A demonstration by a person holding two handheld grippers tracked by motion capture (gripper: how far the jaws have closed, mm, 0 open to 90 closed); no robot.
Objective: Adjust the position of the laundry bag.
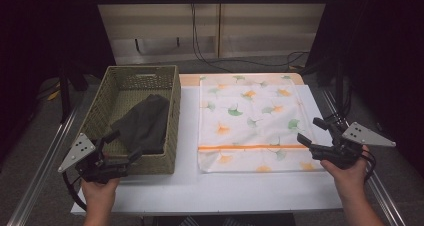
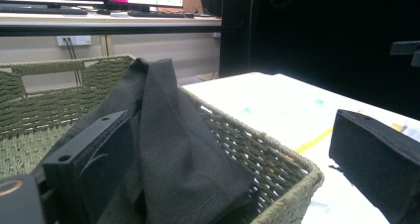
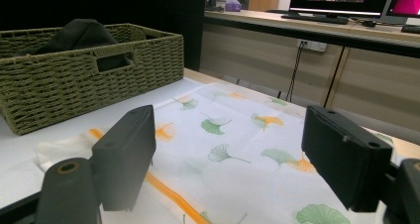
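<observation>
While open, right claw [image 1: 312,131] beside leaf-print cloth [image 1: 250,118] (rt edge), apart.

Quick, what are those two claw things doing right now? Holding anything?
Left gripper: open, holding nothing, at the basket with the dark cloth.
Right gripper: open, holding nothing, beside the leaf-print cloth.

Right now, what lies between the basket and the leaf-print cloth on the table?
Nothing: in the high view a bare strip of white table separates the basket from the cloth. They do not touch.
</observation>
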